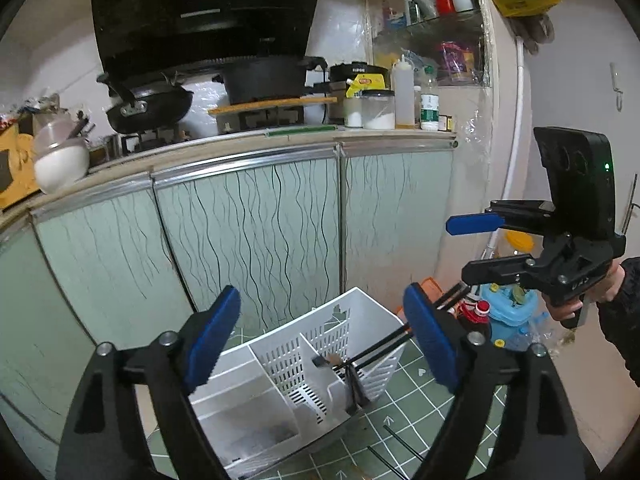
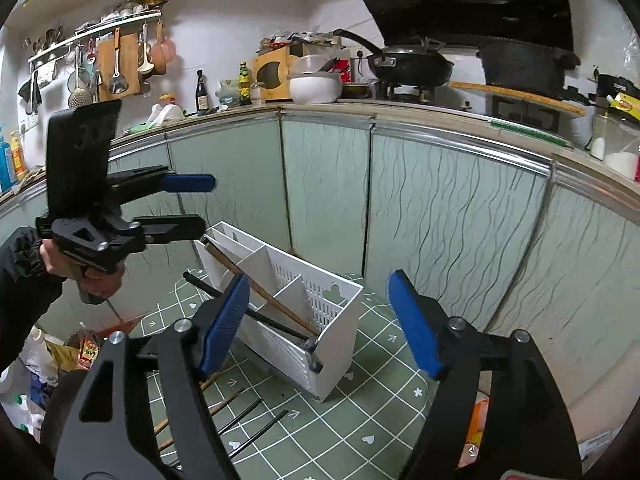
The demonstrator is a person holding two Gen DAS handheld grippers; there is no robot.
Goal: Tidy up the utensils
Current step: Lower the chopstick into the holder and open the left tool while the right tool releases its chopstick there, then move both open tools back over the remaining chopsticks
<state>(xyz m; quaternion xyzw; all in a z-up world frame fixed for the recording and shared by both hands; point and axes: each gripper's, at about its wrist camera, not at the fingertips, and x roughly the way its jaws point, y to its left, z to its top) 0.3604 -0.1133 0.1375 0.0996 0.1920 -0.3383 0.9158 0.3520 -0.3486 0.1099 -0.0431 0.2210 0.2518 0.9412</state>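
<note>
A white slotted utensil caddy [image 1: 304,364] [image 2: 320,304] with several compartments stands on a green checked mat. Black chopsticks [image 1: 376,350] and a brown chopstick [image 2: 260,288] lean out of one end compartment. Loose black chopsticks [image 2: 256,424] and brown chopsticks [image 2: 200,412] lie on the mat [image 2: 360,420] in front. My left gripper [image 1: 320,336] is open and empty, just above the caddy; it also shows in the right wrist view [image 2: 200,204]. My right gripper [image 2: 320,320] is open and empty, above the caddy; it shows in the left wrist view [image 1: 456,248].
Pale green cabinet doors [image 1: 248,232] stand right behind the caddy under a counter with a wok [image 1: 148,108], a black pot [image 1: 264,80] and jars. Bottles and bags [image 1: 508,312] crowd the floor at the right, more bags [image 2: 80,352] at the left.
</note>
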